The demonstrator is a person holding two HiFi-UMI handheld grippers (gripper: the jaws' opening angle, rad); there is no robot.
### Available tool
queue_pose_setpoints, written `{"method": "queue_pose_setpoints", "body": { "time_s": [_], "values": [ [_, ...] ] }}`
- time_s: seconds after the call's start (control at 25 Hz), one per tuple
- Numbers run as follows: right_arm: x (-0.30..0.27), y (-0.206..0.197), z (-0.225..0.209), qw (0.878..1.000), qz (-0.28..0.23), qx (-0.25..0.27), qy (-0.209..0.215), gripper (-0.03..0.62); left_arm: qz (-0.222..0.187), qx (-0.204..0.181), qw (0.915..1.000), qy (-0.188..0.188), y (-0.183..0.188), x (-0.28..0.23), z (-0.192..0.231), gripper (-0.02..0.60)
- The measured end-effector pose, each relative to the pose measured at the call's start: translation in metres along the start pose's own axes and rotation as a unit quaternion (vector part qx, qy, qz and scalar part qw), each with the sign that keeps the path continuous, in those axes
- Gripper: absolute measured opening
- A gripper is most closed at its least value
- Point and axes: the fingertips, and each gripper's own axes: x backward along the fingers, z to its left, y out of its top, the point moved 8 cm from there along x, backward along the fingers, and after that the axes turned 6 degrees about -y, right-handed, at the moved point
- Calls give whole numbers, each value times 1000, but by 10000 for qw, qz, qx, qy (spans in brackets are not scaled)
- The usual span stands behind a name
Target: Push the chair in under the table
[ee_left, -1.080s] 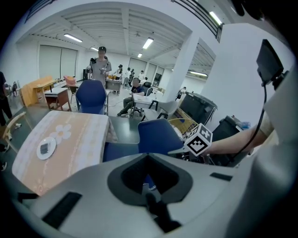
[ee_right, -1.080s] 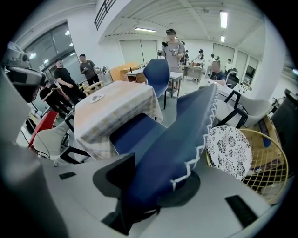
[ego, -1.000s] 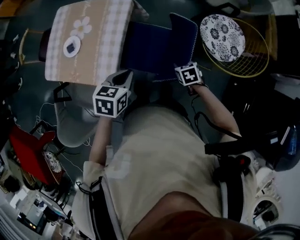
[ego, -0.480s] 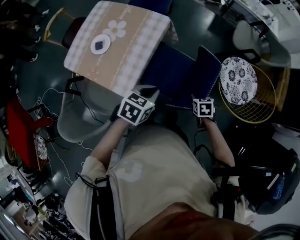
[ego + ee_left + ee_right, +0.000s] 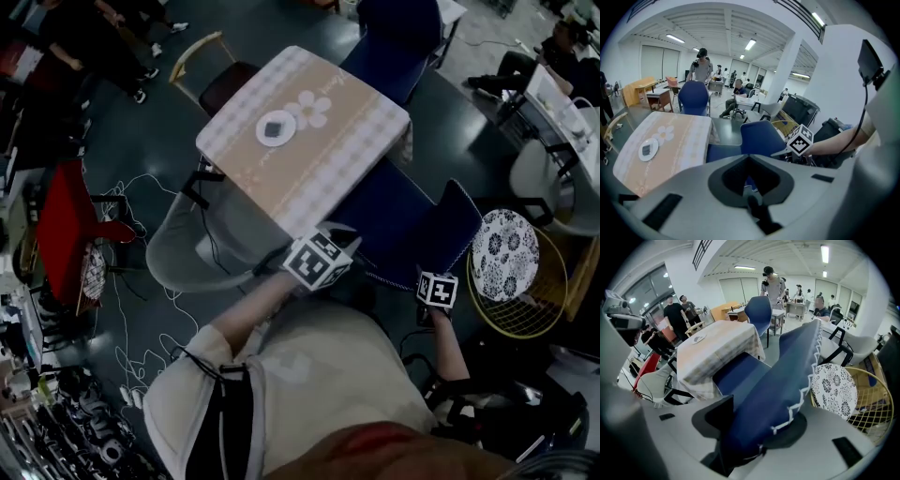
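Blue chair (image 5: 412, 230) sits with its seat partway under the worktop (image 5: 244, 159), back poking out toward the person. Right tool (image 5: 747, 427) has just been opening its jaws, which stand wide with the chair's back between them. Left tool (image 5: 753, 201) is closed tight, holding nothing.
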Motion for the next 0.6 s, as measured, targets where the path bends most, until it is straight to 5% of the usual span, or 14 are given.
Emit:
{"method": "queue_pose_setpoints", "body": {
  "time_s": [0.6],
  "values": [
    [-5,6,2,9988,138,-344,319,222,-285,-25,9994,168,-1,24,-2,9]
  ]
}}
